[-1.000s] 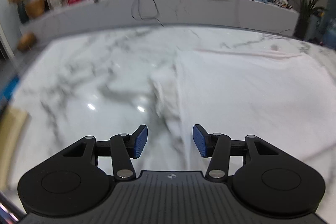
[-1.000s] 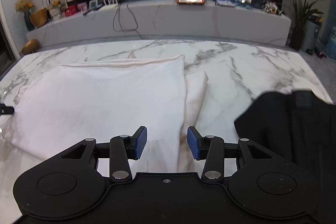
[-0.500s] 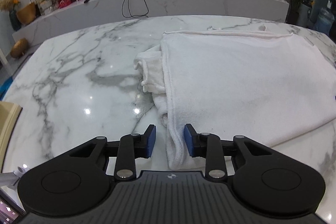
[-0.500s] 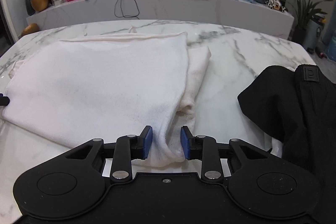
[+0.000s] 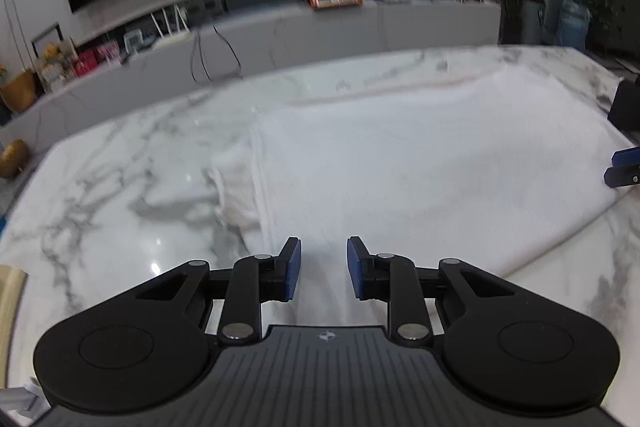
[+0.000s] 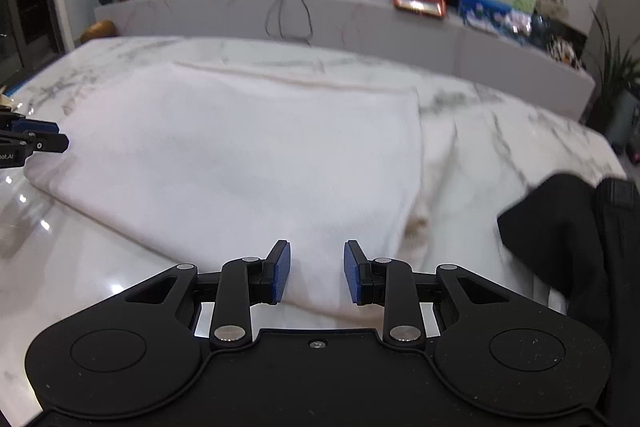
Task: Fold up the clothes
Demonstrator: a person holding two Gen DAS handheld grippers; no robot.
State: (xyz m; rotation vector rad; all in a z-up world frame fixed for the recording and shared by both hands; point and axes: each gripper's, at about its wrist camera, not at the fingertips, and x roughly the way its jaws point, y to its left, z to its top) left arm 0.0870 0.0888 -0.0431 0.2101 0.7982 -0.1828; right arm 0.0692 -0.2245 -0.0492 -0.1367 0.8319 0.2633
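Note:
A white garment (image 5: 420,167) lies folded flat on the marble table (image 5: 120,179), with a bunched sleeve (image 5: 234,187) sticking out at its left side. My left gripper (image 5: 324,267) sits at the garment's near left edge; its jaws are closing with the white fabric filling the gap between the blue pads. In the right wrist view the same garment (image 6: 248,155) spreads ahead, and my right gripper (image 6: 316,271) holds its near right edge between the pads. Each gripper's tip shows at the border of the other's view.
A black garment (image 6: 568,235) lies in a heap on the table to the right of the white one. Bare marble (image 6: 52,267) lies left of and in front of the garment. A long low cabinet (image 6: 360,27) with boxes and cables runs behind the table.
Both pairs of jaws narrowed from wide apart onto the garment's near edge. Both views have rolled and shifted a little, and the fabric now fills each gap.

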